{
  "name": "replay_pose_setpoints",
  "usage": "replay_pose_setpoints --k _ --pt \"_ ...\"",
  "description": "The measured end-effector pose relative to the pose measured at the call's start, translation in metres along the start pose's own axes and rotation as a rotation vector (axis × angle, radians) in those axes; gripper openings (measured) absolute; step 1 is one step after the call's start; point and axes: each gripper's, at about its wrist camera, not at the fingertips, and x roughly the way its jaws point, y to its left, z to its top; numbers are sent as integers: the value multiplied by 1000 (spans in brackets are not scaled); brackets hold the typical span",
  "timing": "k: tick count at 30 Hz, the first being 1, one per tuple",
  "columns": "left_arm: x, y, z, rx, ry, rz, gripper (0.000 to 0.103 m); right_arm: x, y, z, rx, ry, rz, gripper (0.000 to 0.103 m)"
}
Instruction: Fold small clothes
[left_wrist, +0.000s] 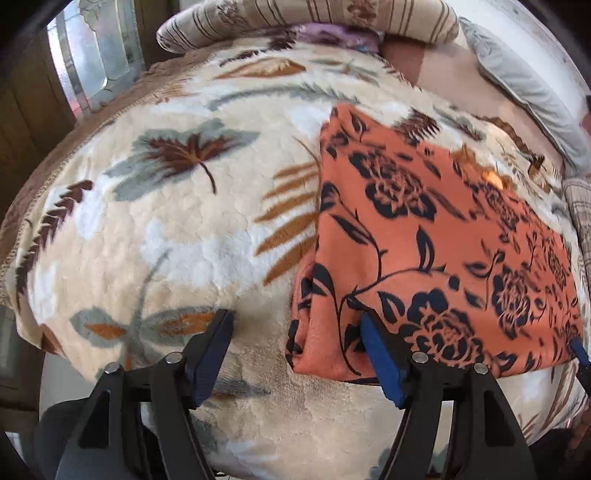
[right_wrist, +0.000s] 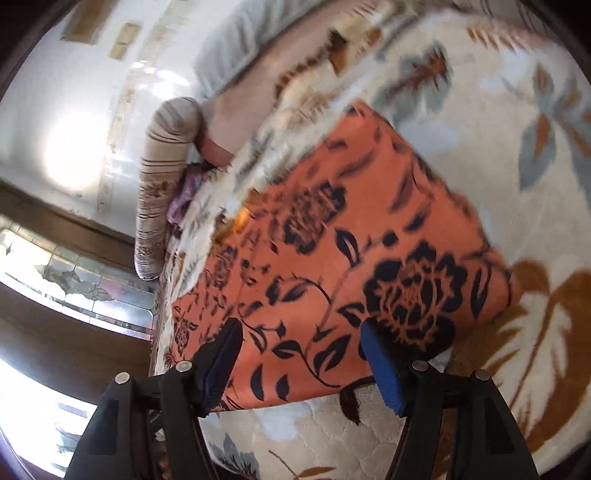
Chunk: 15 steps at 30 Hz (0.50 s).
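An orange cloth with a black flower print (left_wrist: 436, 240) lies folded flat in a rectangle on the cream leaf-patterned blanket (left_wrist: 177, 229). My left gripper (left_wrist: 295, 332) is open at the cloth's near left corner; its right finger (left_wrist: 380, 358) rests on the cloth's near edge, its left finger (left_wrist: 210, 354) on bare blanket. In the right wrist view the same cloth (right_wrist: 332, 258) fills the middle. My right gripper (right_wrist: 299, 347) is open, both fingers over the cloth's near edge, holding nothing. The right gripper's tip shows at the left wrist view's right edge (left_wrist: 580, 354).
A striped bolster pillow (left_wrist: 314, 18) lies at the bed's far end, with purple fabric (left_wrist: 332, 35) beside it. A grey pillow (left_wrist: 524, 92) sits at the far right. A window and dark wooden frame (right_wrist: 74, 295) stand beyond the bed edge.
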Motion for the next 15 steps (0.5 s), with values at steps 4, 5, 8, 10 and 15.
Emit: replay_pose_setpoints --k 4,5,8,10,15 --pt "-10 -15 5 48 -59 22 72 3 -13 -1 23 13 -57 72" --pt "-10 -20 6 61 -57 14 72 6 -26 -1 84 21 -68 72" --pt "-14 -36 6 102 -74 13 73 -15 -24 1 110 -43 -13 72" --pt "-19 -48 4 123 -85 8 75 -28 -17 0 89 -72 -5 72" --pt "-23 -68 5 154 -94 -19 76 -32 -23 -23 166 -17 18 72"
